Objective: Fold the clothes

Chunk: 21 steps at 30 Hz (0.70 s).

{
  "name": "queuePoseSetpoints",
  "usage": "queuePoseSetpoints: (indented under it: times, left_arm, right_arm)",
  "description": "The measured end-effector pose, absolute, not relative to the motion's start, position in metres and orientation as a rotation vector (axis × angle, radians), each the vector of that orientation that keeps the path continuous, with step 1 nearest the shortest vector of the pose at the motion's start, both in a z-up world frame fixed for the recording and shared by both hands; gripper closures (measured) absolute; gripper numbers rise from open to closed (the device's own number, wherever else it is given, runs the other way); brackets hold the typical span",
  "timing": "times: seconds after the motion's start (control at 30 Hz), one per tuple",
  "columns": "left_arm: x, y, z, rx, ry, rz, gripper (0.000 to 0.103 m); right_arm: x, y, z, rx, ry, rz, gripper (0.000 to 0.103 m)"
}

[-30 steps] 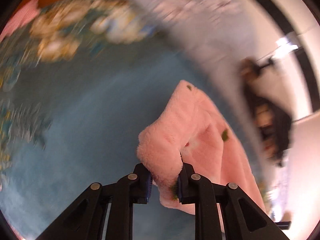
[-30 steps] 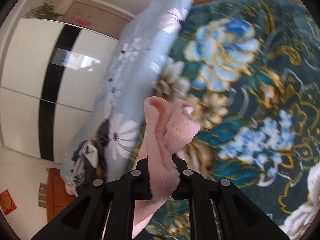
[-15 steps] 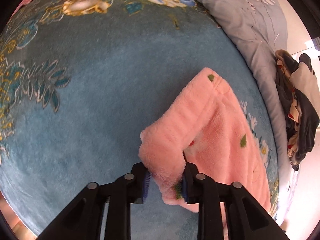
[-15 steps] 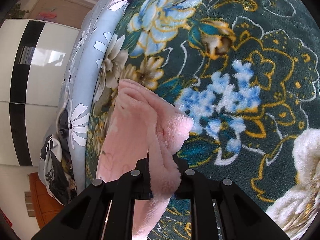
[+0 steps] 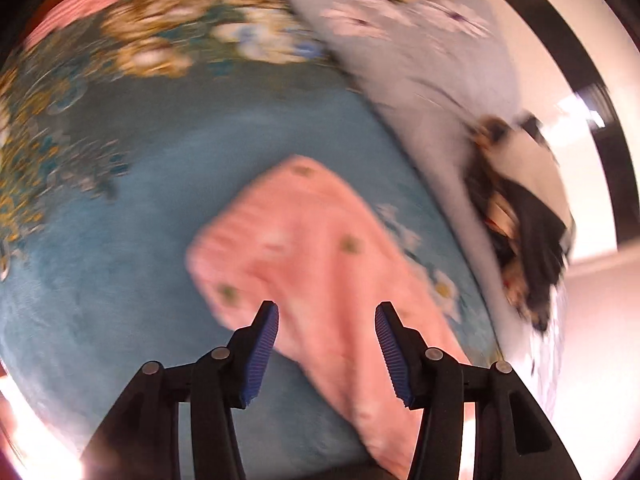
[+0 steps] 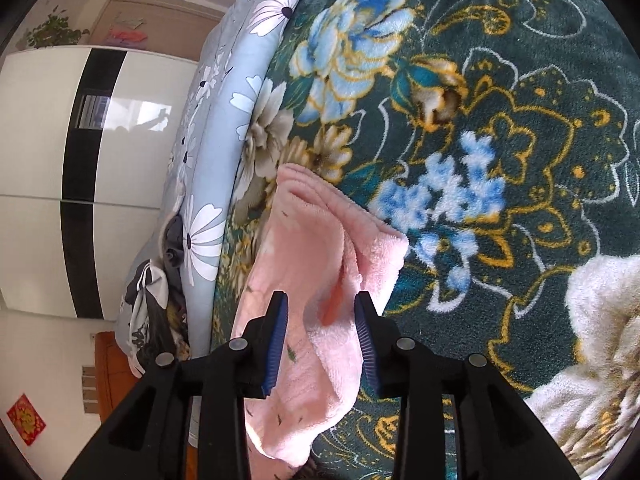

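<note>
A pink fleece garment (image 5: 316, 256) with small green spots lies folded on the blue floral blanket (image 5: 120, 280). My left gripper (image 5: 326, 316) is open just above the garment's near end, holding nothing; this view is blurred. In the right wrist view the same pink garment (image 6: 316, 280) lies on the dark floral blanket (image 6: 500, 120). My right gripper (image 6: 321, 312) is open over its folded edge, with the cloth lying between and below the jaws.
A grey-blue flowered quilt (image 5: 432, 80) runs along the bed's far side, with dark clothes (image 5: 520, 216) piled on it. A cream fluffy item (image 6: 600, 340) lies at the right. A white and black wardrobe (image 6: 80, 160) stands beyond the bed.
Both grippers have opened and let go of the pink garment. It now lies flatter on the blanket. The left gripper has pulled back and tilted up.
</note>
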<state>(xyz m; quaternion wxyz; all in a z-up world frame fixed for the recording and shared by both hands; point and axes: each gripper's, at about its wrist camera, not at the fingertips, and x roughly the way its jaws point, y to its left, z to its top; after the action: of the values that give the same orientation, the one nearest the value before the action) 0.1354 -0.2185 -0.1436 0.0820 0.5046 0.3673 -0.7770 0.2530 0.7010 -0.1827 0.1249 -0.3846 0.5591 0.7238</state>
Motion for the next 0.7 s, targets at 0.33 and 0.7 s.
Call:
queuePoseSetpoints:
  times: [0.33, 0.7]
  left_arm:
    - [0.050, -0.011, -0.120, 1.893, 0.729, -2.612, 0.042]
    - [0.068, 0.076, -0.174, 2.055, 0.409, -2.505, 0.042]
  right_arm:
    - [0.237, 0.696, -0.186, -1.161, 1.676, 2.251, 0.067]
    - [0.235, 0.714, -0.207, -1.268, 1.575, 2.294, 0.067]
